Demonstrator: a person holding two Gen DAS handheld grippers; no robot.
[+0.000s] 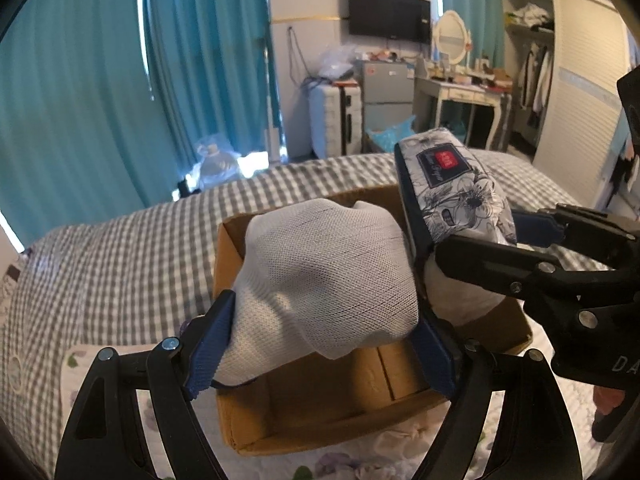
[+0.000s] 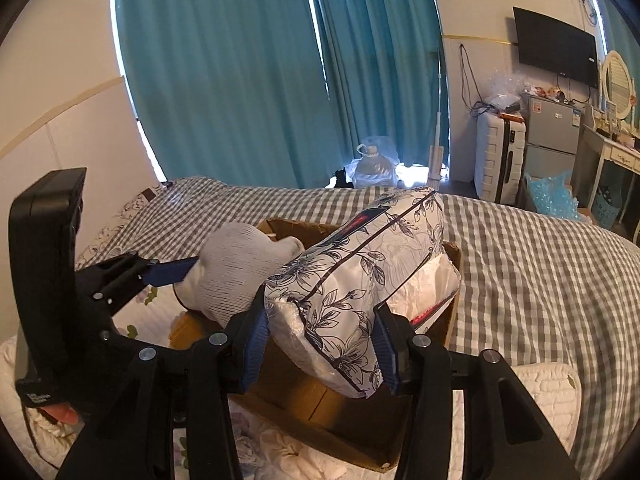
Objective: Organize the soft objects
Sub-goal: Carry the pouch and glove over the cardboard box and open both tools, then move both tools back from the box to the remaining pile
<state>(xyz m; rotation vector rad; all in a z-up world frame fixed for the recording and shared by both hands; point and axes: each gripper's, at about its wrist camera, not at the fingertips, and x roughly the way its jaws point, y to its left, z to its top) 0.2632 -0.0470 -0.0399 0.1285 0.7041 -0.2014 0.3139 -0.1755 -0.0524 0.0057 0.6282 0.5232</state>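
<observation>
Bedroom scene: a bed (image 1: 132, 240) w/ grey-white check cover fills the middle, teal curtains (image 1: 120, 72) behind it on the far left, a wall TV (image 1: 388, 14) far center-right, a white suitcase (image 2: 498, 156) and small fridge (image 2: 554, 132) below it, and a vanity w/ oval mirror (image 1: 450, 34) at far right. A water jug (image 2: 372, 166) sits on the floor by the curtains. An open cardboard box (image 1: 320, 404) rests on the bed near the cameras, partly on a floral quilt (image 2: 280, 452); its near wall and flaps sit right under both grippers, so the box interior is mostly blocked from view.

The left gripper (image 1: 320, 344) has its blue-padded fingers (image 1: 212, 348) pinching a bundled white knit cloth (image 1: 320, 272), held above the box opening. The cloth is a rounded, lumpy wad w/ fine mesh weave, no clear long axis, bulging up & away from the fingers.

The right gripper (image 2: 320, 344) has its fingers (image 2: 386, 344) clamped on a soft tissue pack (image 2: 360, 276), white plastic w/ dark floral line print and a dark label w/ red patch (image 1: 444, 162). Its long axis runs from the near fingers toward the far side of the bed, tilted upward at the far end. It hangs over the right part of the box, just beside the cloth; touching or not, can't tell. A second similar pack (image 2: 428, 284) lies in the box beneath it.
</observation>
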